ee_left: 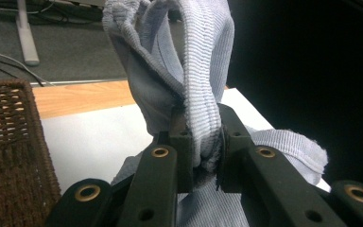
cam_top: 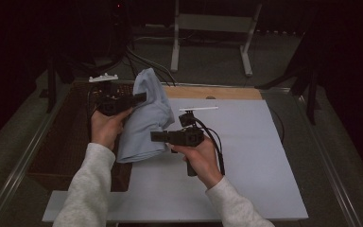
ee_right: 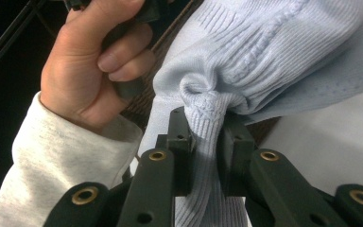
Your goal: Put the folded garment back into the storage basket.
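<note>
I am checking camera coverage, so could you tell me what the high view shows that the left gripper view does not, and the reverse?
The high view alone shows both hands, the right gripper shut on the light blue cloth, and the white board's whole outline. The left gripper view alone shows the cloth's ribbed hem bunched between the left gripper's jaws. Both show the cloth, the wicker basket and the wooden strip.

Pale blue ribbed knit garment [cam_top: 144, 116], bunched, held off white board, hanging in folds.
</note>
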The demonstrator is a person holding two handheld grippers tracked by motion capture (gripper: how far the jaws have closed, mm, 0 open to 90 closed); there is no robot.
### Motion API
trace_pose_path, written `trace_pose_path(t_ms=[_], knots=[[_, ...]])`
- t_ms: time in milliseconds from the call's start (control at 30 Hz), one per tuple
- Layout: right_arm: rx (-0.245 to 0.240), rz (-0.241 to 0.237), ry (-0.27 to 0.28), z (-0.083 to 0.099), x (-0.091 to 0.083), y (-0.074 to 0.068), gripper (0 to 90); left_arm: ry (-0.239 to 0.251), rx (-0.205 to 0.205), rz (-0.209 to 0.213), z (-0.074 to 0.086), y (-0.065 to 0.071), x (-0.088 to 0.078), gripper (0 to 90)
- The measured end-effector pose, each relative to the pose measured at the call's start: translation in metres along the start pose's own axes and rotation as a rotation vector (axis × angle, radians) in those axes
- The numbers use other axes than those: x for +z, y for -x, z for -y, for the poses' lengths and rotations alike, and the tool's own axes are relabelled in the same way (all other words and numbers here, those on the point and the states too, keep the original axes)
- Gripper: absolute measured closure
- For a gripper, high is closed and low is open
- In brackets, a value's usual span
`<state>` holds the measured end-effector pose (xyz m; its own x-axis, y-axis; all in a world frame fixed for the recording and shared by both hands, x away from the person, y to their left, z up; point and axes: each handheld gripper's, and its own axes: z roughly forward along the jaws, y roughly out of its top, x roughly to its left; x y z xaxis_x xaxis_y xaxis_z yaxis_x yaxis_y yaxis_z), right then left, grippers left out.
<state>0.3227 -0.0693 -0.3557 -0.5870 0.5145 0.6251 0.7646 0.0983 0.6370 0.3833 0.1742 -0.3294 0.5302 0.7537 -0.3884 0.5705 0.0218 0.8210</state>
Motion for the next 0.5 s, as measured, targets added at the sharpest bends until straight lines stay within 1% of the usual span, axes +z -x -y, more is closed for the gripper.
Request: trace_pose_path(t_ms=[300, 367, 500], knots=[[-0.018, -0.001, -0.005, -0.002, 0.010, -0.007, 78.0, -0.004, 0.002, -0.015, -0.001, -0.004, -0.005, 80.2], [-0.033, -0.005, -0.009, -0.003, 0.013, -0.009, 78.1, -0.005, 0.002, -0.020, -0.001, -0.006, -0.007, 80.2], [-0.034, -0.006, -0.013, -0.005, 0.019, -0.009, 78.1, -0.008, 0.002, -0.025, 0.000, -0.009, -0.007, 80.2]])
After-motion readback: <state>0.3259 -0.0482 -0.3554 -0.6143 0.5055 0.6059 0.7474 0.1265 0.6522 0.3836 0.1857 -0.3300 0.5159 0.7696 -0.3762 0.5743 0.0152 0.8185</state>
